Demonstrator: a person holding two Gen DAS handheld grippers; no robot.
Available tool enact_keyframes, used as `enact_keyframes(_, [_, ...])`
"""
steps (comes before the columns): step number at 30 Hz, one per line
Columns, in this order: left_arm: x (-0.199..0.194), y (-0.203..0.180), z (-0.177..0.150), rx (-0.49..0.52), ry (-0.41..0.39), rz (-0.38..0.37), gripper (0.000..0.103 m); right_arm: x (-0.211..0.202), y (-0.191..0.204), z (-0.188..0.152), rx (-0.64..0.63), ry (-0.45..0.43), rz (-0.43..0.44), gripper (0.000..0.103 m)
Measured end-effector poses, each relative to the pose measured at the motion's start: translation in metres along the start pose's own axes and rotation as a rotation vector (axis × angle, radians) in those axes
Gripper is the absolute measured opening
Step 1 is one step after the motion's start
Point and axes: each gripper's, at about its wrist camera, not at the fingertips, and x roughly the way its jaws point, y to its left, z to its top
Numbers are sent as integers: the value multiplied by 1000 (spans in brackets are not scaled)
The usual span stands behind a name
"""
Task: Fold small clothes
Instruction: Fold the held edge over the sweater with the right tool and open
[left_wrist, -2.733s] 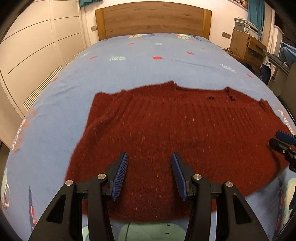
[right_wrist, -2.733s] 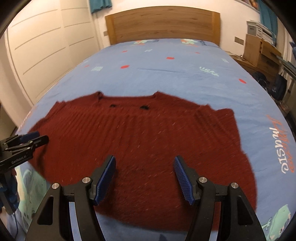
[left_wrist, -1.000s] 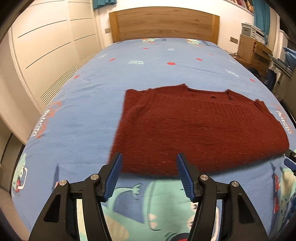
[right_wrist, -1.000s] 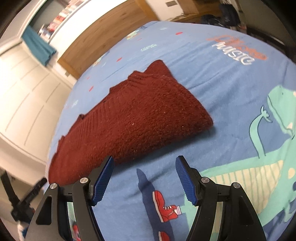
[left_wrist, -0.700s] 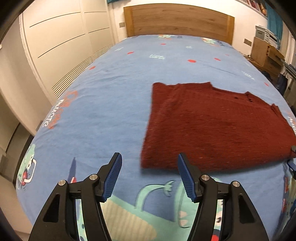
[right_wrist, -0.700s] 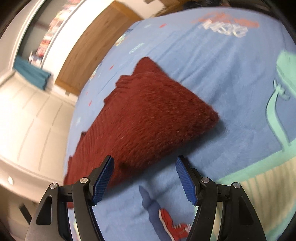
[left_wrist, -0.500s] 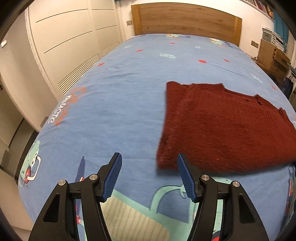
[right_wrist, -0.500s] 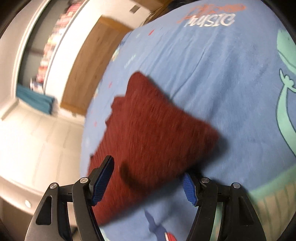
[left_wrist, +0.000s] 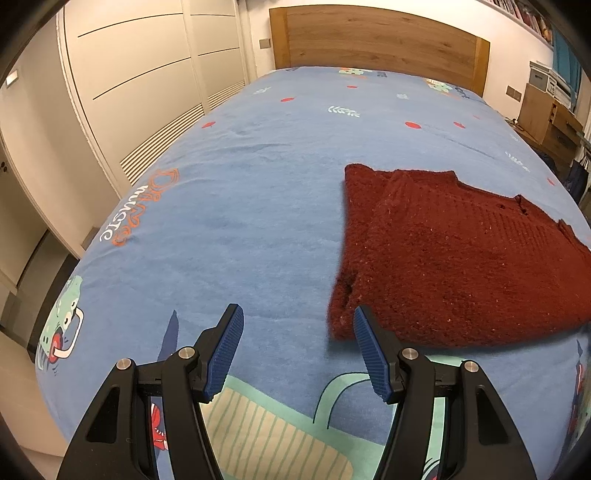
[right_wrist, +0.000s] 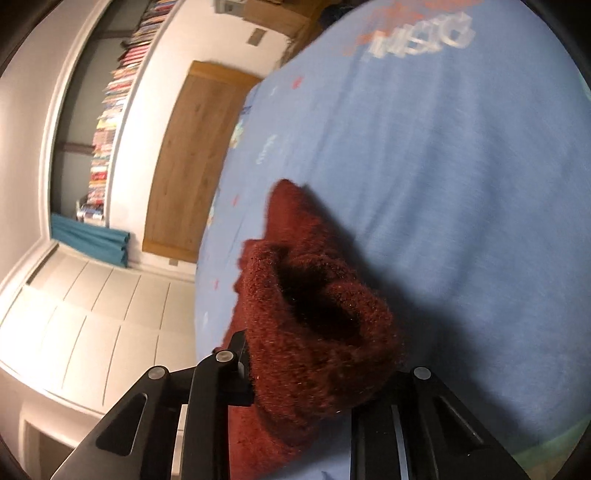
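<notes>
A dark red knitted sweater (left_wrist: 443, 258) lies folded flat on the blue bed sheet (left_wrist: 240, 221). In the left wrist view my left gripper (left_wrist: 297, 310) stands open just off the sweater's near left corner. Its right fingertip (left_wrist: 360, 314) sits next to that corner and only sheet lies between the jaws. In the right wrist view my right gripper (right_wrist: 321, 354) is rolled sideways and its jaws are closing on the sweater's (right_wrist: 280, 229) right end. The bunched knit fills the gap between them and hides both pads.
A wooden headboard (left_wrist: 376, 40) stands at the far end of the bed. White wardrobe doors (left_wrist: 140, 81) run along the left side, and a wooden dresser (left_wrist: 546, 118) stands at the right. The bed's near edge drops off just below my left gripper.
My left gripper slid left along the sweater's near edge to its left corner. My right gripper rolled, pushed into the sweater's right end, and its jaws closed, bunching the knit.
</notes>
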Motion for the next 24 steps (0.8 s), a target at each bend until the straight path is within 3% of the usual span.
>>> enact_keyframes(8, [-13, 18, 0, -40, -15, -20, 57, 17, 78, 1, -115, 59, 37, 19])
enact_keyframes(13, [-20, 44, -1, -88, -26, -14, 57, 49, 153, -16, -222, 131, 65, 19])
enact_keyframes(19, [-27, 80, -5, -134, -30, 13, 57, 105, 226, -67, -339, 231, 107, 18])
enact_keyframes(24, [-27, 108, -12, -173, -30, 30, 57, 156, 263, -147, -500, 360, 110, 18])
